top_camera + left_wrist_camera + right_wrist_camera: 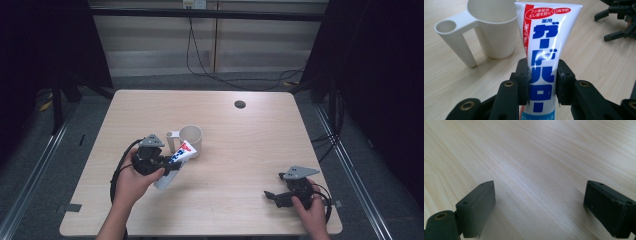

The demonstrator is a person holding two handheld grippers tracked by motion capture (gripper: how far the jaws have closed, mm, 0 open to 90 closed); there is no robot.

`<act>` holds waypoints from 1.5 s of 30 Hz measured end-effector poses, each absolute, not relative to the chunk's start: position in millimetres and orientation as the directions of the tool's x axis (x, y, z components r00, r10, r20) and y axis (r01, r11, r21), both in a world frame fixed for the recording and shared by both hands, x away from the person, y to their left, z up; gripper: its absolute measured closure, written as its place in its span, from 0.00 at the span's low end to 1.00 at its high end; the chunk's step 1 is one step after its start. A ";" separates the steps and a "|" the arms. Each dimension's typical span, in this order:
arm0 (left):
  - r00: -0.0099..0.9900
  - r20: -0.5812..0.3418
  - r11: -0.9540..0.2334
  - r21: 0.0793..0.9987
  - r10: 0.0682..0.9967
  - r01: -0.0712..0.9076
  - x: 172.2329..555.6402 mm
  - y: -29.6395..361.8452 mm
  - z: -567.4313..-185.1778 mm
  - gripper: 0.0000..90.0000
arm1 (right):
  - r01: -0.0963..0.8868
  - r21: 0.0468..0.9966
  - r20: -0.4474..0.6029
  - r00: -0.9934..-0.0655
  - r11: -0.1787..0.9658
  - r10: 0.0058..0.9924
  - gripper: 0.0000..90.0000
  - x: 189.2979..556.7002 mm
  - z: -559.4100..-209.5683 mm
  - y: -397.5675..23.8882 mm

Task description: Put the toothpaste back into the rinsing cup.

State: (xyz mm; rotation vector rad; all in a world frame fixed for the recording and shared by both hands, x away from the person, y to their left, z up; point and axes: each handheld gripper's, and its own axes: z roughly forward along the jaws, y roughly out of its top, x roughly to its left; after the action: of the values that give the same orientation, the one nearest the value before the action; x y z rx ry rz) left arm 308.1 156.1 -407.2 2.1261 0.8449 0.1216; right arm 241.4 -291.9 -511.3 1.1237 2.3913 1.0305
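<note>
My left gripper (170, 164) is shut on a white toothpaste tube (181, 156) with blue and red lettering, held at the table's middle left. In the left gripper view the tube (544, 50) stands pinched between the two black jaws, its flat crimped end pointing toward a cream cup (491, 27). That cup (191, 138) has a hollow side handle and stands just beyond the tube's far end. My right gripper (271, 197) rests near the front right of the table, open, and in its own view the gripper (539, 207) has bare wood between its jaws.
The light wooden table (240, 150) has a round cable hole (240, 104) toward the back right. Cables run along the floor behind the table. Dark frame posts stand on both sides. In the left gripper view the other gripper (619, 22) shows at the top right.
</note>
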 end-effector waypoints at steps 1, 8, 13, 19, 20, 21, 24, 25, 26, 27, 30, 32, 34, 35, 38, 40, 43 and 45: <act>0.769 -0.187 -0.425 0.742 0.612 0.519 308.3 156.5 -406.8 0.76 | 0.543 0.718 0.027 -0.647 0.435 0.762 0.11 241.4 -511.4 -291.8; 0.758 -0.206 -0.363 0.781 0.619 0.509 308.5 158.4 -404.4 0.76 | 0.543 0.718 0.028 -0.646 0.435 0.762 0.11 241.3 -511.3 -291.8; 0.758 -0.195 -0.350 0.797 0.623 0.492 308.3 156.8 -399.0 0.76 | 0.543 0.718 0.027 -0.647 0.435 0.762 0.11 241.4 -511.3 -291.9; 0.759 -0.194 -0.320 0.821 0.621 0.472 309.2 154.1 -393.9 0.76 | 0.543 0.718 0.027 -0.646 0.435 0.762 0.11 241.3 -511.3 -291.8; 0.757 -0.195 -0.312 0.826 0.624 0.470 309.4 153.6 -393.3 0.76 | 0.543 0.718 0.027 -0.646 0.435 0.762 0.11 241.3 -511.3 -291.8; 0.752 -0.201 -0.299 0.830 0.628 0.471 309.5 153.1 -393.1 0.76 | 0.544 0.718 0.028 -0.647 0.435 0.762 0.11 241.3 -511.3 -291.9; 0.749 -0.202 -0.282 0.839 0.631 0.465 311.1 152.4 -391.6 0.76 | 0.543 0.718 0.028 -0.647 0.435 0.762 0.11 241.4 -511.3 -291.9; 0.746 -0.199 -0.276 0.844 0.635 0.460 312.1 151.2 -390.3 0.76 | 0.544 0.718 0.028 -0.647 0.435 0.762 0.11 241.4 -511.3 -291.9; 0.746 -0.199 -0.276 0.844 0.635 0.460 312.1 151.2 -390.3 0.76 | 0.544 0.718 0.028 -0.647 0.435 0.762 0.11 241.4 -511.3 -291.9; 0.746 -0.198 -0.275 0.845 0.636 0.459 312.7 150.9 -389.5 0.76 | 0.543 0.718 0.028 -0.646 0.435 0.762 0.11 241.3 -511.3 -291.8; 0.742 -0.191 -0.270 0.850 0.643 0.452 314.2 149.9 -387.3 0.76 | 0.543 0.718 0.028 -0.647 0.435 0.762 0.11 241.4 -511.3 -291.9; 0.741 -0.188 -0.264 0.855 0.644 0.447 314.8 149.2 -385.8 0.76 | 0.543 0.718 0.027 -0.647 0.435 0.762 0.11 241.4 -511.3 -291.9; 0.740 -0.189 -0.257 0.859 0.646 0.444 315.7 148.6 -384.3 0.76 | 0.543 0.718 0.027 -0.647 0.435 0.762 0.11 241.4 -511.3 -291.9; 0.735 -0.188 -0.244 0.866 0.652 0.437 316.1 147.6 -383.2 0.76 | 0.544 0.718 0.028 -0.647 0.435 0.762 0.11 241.3 -511.3 -291.9; 0.734 -0.188 -0.236 0.869 0.653 0.434 317.4 147.4 -382.1 0.76 | 0.544 0.718 0.028 -0.647 0.435 0.762 0.11 241.4 -511.3 -291.9; 0.730 -0.189 -0.228 0.873 0.657 0.431 318.1 146.4 -381.7 0.76 | 0.543 0.718 0.027 -0.647 0.435 0.762 0.11 241.4 -511.3 -291.9; 0.727 -0.191 -0.217 0.877 0.660 0.428 319.3 144.5 -382.2 0.76 | 0.543 0.718 0.027 -0.647 0.435 0.762 0.11 241.4 -511.3 -291.9; 0.723 -0.192 -0.215 0.876 0.663 0.431 320.4 142.6 -382.6 0.76 | 0.544 0.718 0.028 -0.647 0.435 0.762 0.11 241.3 -511.3 -291.9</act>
State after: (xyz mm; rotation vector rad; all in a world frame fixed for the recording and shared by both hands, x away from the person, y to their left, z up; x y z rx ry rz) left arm 320.4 142.6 -382.6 1.8524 0.8517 0.2706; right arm 241.3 -291.9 -511.3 1.1240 2.3914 1.0303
